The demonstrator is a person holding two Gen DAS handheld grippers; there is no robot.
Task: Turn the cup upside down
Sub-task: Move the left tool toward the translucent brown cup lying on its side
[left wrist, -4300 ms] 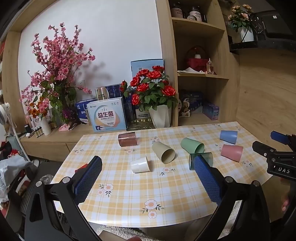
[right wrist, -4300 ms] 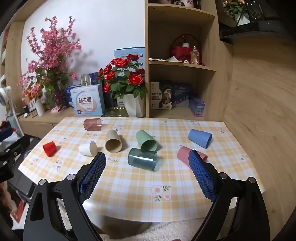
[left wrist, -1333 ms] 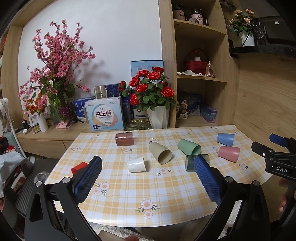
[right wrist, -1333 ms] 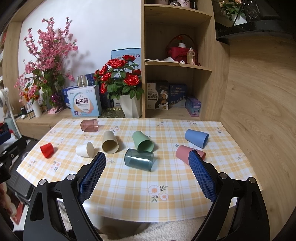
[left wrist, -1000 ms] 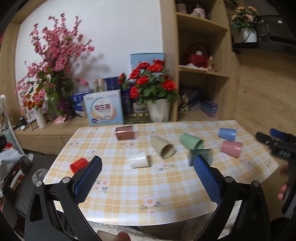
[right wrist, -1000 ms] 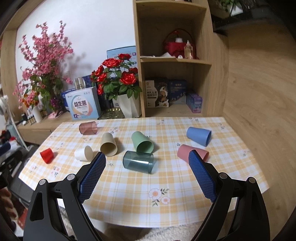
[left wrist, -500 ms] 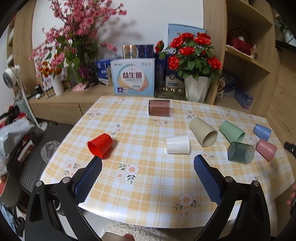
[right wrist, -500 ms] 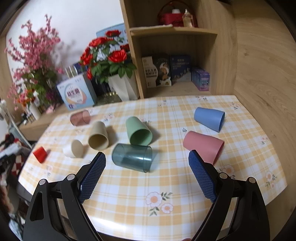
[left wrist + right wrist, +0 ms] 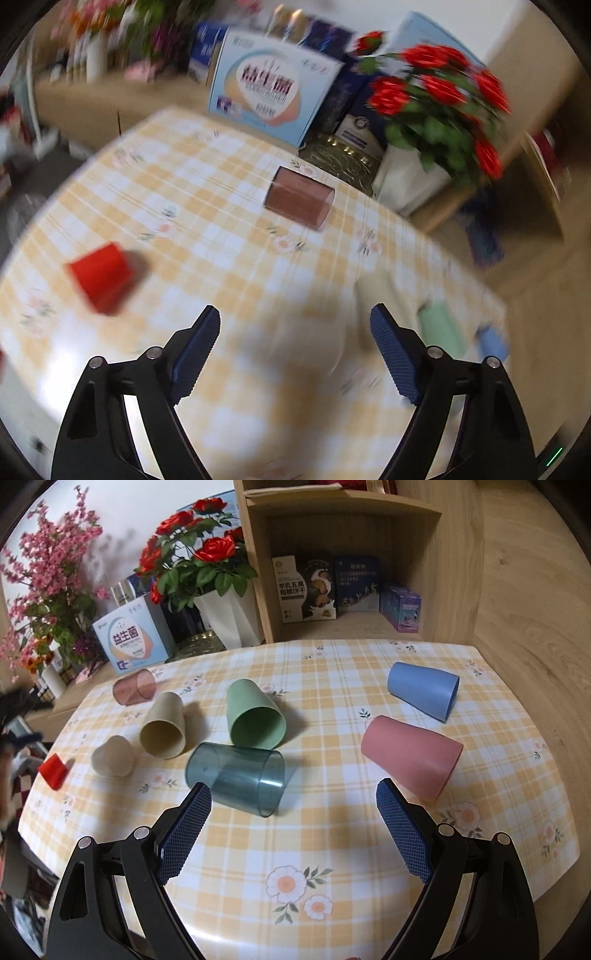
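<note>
Several cups lie on their sides on a yellow checked table (image 9: 332, 849). In the right wrist view: a clear teal cup (image 9: 236, 777), a green cup (image 9: 253, 716), a beige cup (image 9: 164, 725), a white cup (image 9: 112, 757), a brown clear cup (image 9: 135, 691), a red cup (image 9: 53, 770), a pink cup (image 9: 410, 755) and a blue cup (image 9: 423, 690). My right gripper (image 9: 293, 829) is open and empty, low over the table just in front of the teal cup. My left gripper (image 9: 295, 350) is open and empty; its view is blurred, with the red cup (image 9: 99, 275) to its left and the brown cup (image 9: 299, 203) ahead.
A white vase of red roses (image 9: 225, 616) and a light blue box (image 9: 133, 640) stand on the sideboard behind the table. A wooden shelf unit (image 9: 351, 554) with boxes rises at the back right. The table's front edge (image 9: 332, 938) is close below my right gripper.
Both grippers have moved forward and down toward the table. The left view has swung quickly left and is now blurred. The cups have not moved.
</note>
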